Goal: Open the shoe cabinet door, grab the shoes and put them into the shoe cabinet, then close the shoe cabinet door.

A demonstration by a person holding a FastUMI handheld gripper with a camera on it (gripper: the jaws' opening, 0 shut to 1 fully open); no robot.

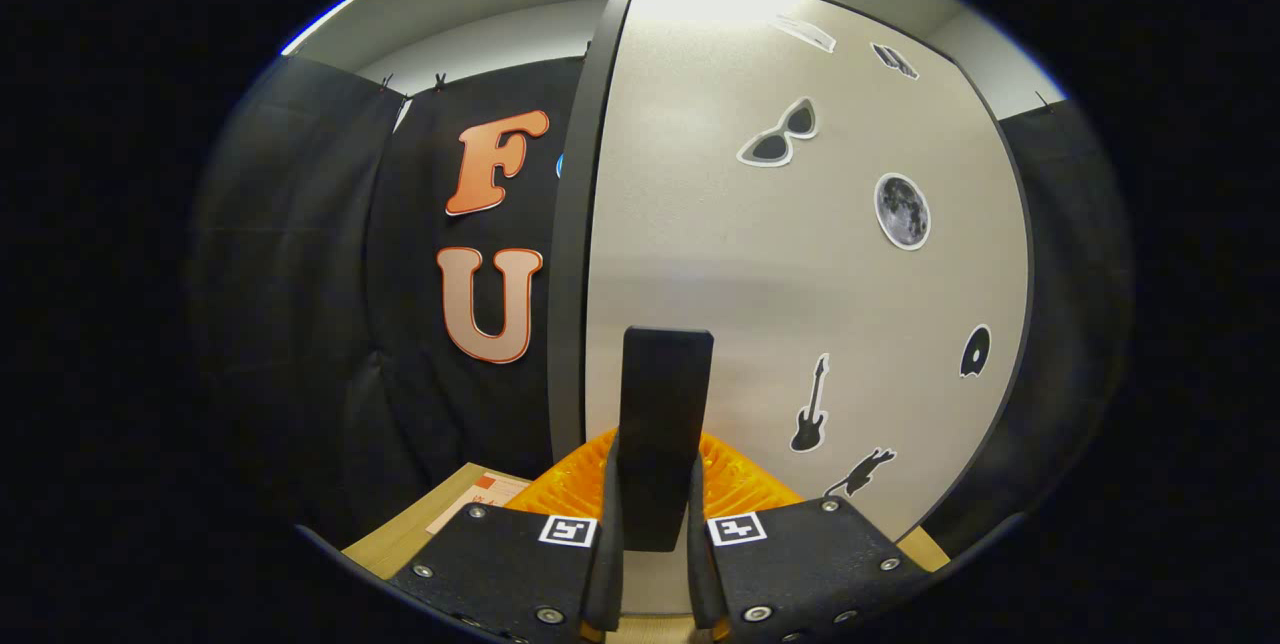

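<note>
The gripper [655,524] has its two fingers squeezed on the dark upright handle [665,424] of the shoe cabinet door [800,274]; the door is pale grey with a dark edge, stands right ahead, and has stickers of sunglasses [780,134], a moon [902,211] and a guitar [810,406].

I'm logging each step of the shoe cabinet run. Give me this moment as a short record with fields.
stage: at the door, gripping its handle
gripper: shut on the black handle, one finger on each side
cabinet door: pale panel with a dark edge, bearing stickers
stickers: sunglasses, moon, guitar
behind fingers: orange ribbed part
beside cabinet: wooden surface with a paper on it
</note>
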